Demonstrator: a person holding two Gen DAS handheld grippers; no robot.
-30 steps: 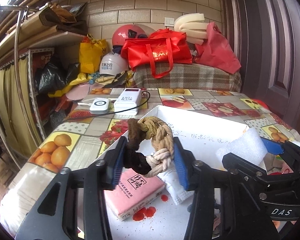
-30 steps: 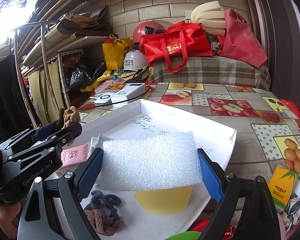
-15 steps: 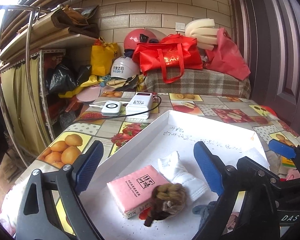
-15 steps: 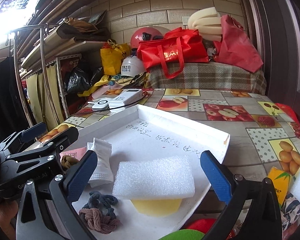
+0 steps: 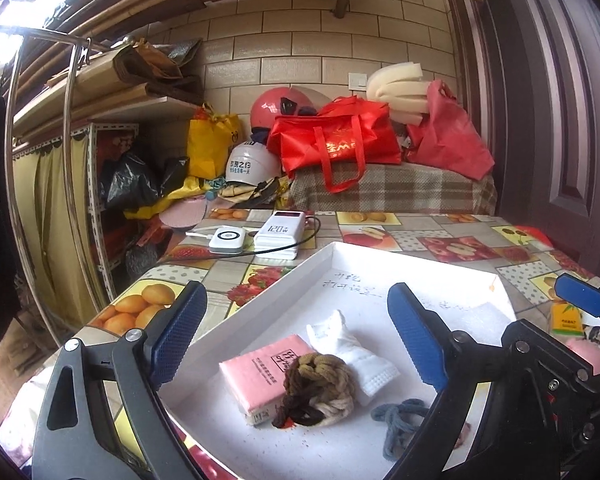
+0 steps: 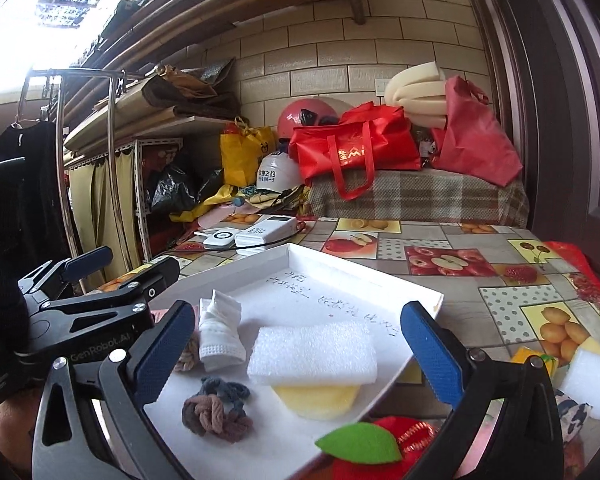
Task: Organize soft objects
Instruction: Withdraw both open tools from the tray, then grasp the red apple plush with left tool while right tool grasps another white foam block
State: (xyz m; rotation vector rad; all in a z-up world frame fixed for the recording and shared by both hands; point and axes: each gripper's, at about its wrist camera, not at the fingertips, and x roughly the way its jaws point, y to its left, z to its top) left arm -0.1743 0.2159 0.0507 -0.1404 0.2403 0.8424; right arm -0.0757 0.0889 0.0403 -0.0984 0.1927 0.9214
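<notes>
A white tray (image 5: 380,264) (image 6: 416,292) lies on the fruit-print table. In it are a brown and cream knotted rope (image 5: 320,388), a pink tissue pack (image 5: 260,372), a folded white mask (image 5: 352,352) (image 6: 220,332), a blue-grey cord (image 5: 400,420), a pink and blue knot (image 6: 216,412), and a white foam pad (image 6: 312,352) on a yellow sponge (image 6: 316,400). My left gripper (image 5: 296,336) is open and empty above the rope. My right gripper (image 6: 296,352) is open and empty around the foam pad, apart from it.
Two white power banks (image 5: 256,236) with a cable lie behind the tray. A yellow carton (image 6: 536,360), a white foam block (image 6: 588,384) and a red apple toy (image 6: 364,452) sit at the right and front. Bags and helmets (image 5: 332,148) crowd the back.
My left gripper opened and dropped the knotted rope onto the tissue pack. My right gripper opened and left the foam pad on the yellow sponge. Both drew back and up.
</notes>
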